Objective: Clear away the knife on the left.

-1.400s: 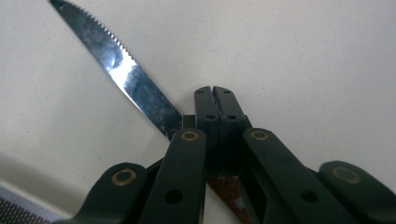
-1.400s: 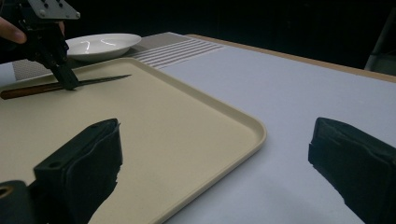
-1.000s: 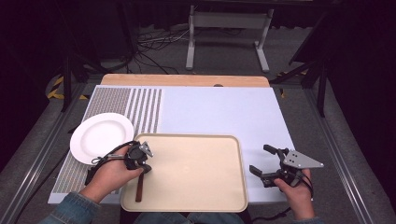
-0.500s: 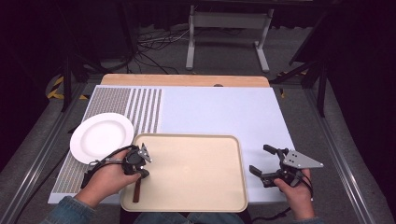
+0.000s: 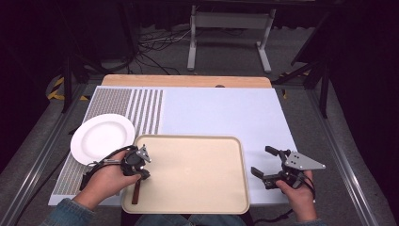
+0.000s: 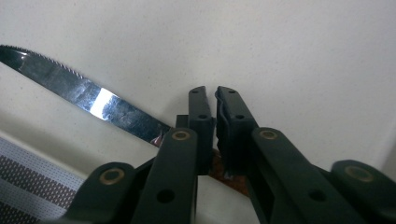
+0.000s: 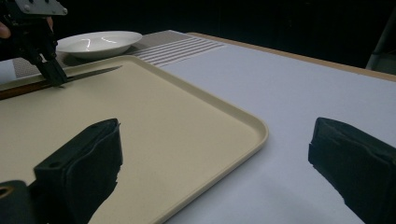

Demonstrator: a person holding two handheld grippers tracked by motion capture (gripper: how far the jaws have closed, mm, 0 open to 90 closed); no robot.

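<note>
- Beige tray [image 5: 197, 174] at the near middle of a white mat [image 5: 221, 113], seen from the high view.
- White plate [image 5: 102, 137] just beyond the tray's left far corner, partly over a striped patch of the mat.
- Knife [image 6: 88, 98] lying flat on the tray near its left edge, serrated blade pointing away, brown handle [image 5: 137, 192] toward the person.
- Left gripper [image 5: 136, 165] in the left hand [image 5: 106, 181], tilted down over the tray, jaws clamped on the knife where blade meets handle.
- Right gripper [image 5: 264, 162] in the right hand [image 5: 296, 190], on the mat just right of the tray, jaws spread wide and holding nothing.
- From the right gripper view, tray rim [image 7: 243, 112] running between the two spread jaws.
</note>
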